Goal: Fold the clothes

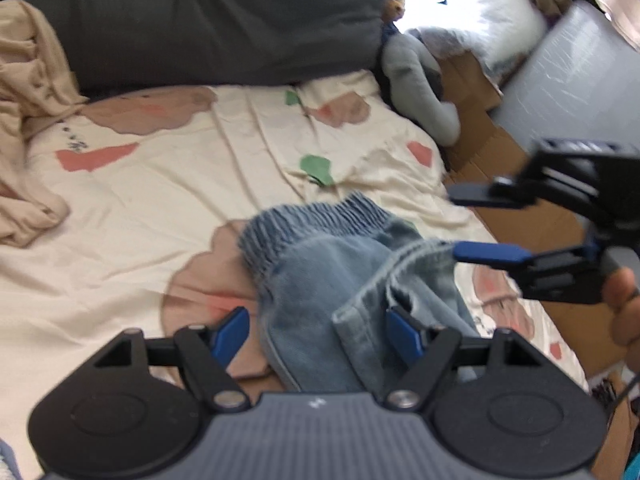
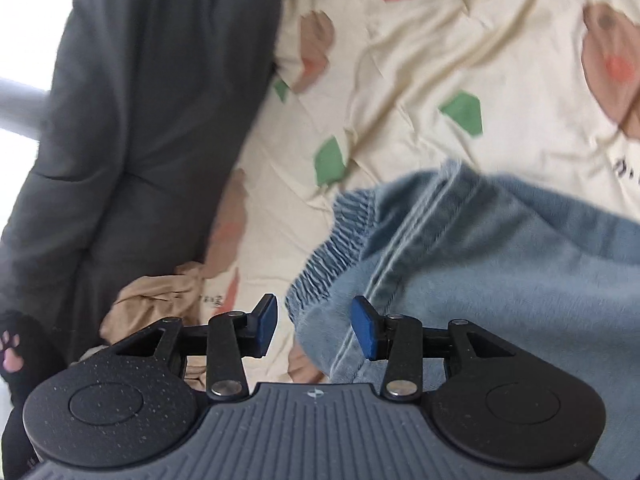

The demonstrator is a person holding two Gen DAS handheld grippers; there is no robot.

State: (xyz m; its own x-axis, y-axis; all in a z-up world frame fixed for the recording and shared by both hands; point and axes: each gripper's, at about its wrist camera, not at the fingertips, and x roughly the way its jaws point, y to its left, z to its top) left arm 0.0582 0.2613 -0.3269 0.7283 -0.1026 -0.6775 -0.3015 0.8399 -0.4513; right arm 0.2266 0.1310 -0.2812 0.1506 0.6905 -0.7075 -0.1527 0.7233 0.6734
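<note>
Two grippers, the left gripper (image 1: pixel 318 332) and the right gripper (image 2: pixel 314 328), are both open around the blue jeans (image 1: pixel 320 280) bunched on the bed sheet (image 1: pixel 140 200), so pinch the hem tight before pulling it flat.

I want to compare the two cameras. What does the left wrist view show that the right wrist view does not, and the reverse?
Only the left wrist view shows the right gripper from the side, open at the jeans' hem, a grey plush toy and cardboard. Only the right wrist view shows a black item with a pink paw print. Both show the blue jeans, the patterned sheet, the beige garment and the dark grey cushion. The left gripper is open around denim.
</note>
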